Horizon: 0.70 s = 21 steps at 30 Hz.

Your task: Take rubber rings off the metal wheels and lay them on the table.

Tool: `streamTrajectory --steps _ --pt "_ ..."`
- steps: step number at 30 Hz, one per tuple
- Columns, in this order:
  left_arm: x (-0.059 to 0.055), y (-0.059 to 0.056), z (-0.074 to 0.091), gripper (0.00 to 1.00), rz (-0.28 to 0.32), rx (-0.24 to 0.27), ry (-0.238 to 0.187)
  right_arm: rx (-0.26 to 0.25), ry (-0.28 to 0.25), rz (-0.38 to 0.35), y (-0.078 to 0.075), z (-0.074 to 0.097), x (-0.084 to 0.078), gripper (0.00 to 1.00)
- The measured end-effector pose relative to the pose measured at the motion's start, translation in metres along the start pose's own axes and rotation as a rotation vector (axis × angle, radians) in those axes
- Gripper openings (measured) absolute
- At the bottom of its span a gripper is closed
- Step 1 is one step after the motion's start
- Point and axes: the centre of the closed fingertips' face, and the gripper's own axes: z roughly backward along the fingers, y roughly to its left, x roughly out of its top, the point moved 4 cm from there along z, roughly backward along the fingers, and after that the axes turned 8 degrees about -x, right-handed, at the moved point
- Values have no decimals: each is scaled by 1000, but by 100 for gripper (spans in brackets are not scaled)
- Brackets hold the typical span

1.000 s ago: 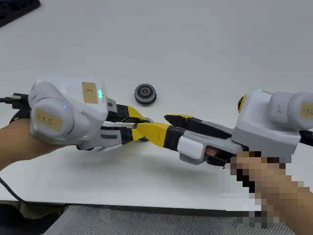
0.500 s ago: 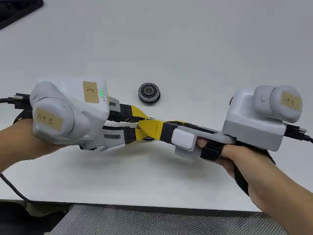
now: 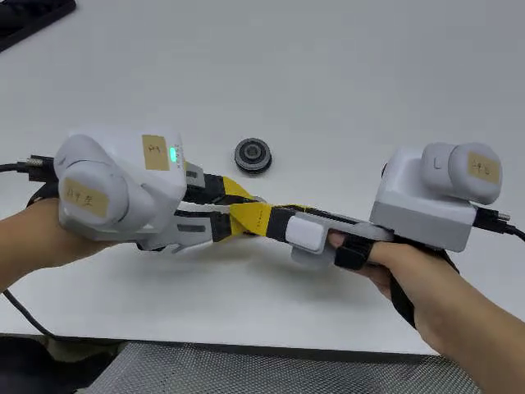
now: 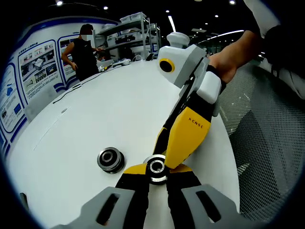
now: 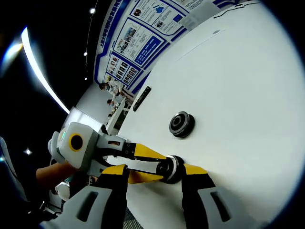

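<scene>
Wheel (image 4: 156, 168) clamped jointly in left gripper (image 4: 157, 172) and right gripper (image 5: 172, 171) jaws is shown by both gripper views; in head view it is hidden.

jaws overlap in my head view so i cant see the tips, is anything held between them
observer: yes. In the left gripper view the left gripper is closed on a metal wheel.
operator: is the right gripper on that same wheel
observer: it looks so. In the right gripper view the right gripper has a jaw on either side of that wheel and appears to pinch it.
operator: anyone else near the bench
observer: yes, the left gripper view shows a person standing beyond the far end of the table.
</scene>
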Motion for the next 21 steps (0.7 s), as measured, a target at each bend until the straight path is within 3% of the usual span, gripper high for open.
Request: streamTrajectory --steps 13,21 --pt "0 0 0 13 2 -5 -2 -12 7 20 -2 0 -1 46" --pt "-1 1 0 13 -15 5 -6 -42 40 62 1 1 -4 47"
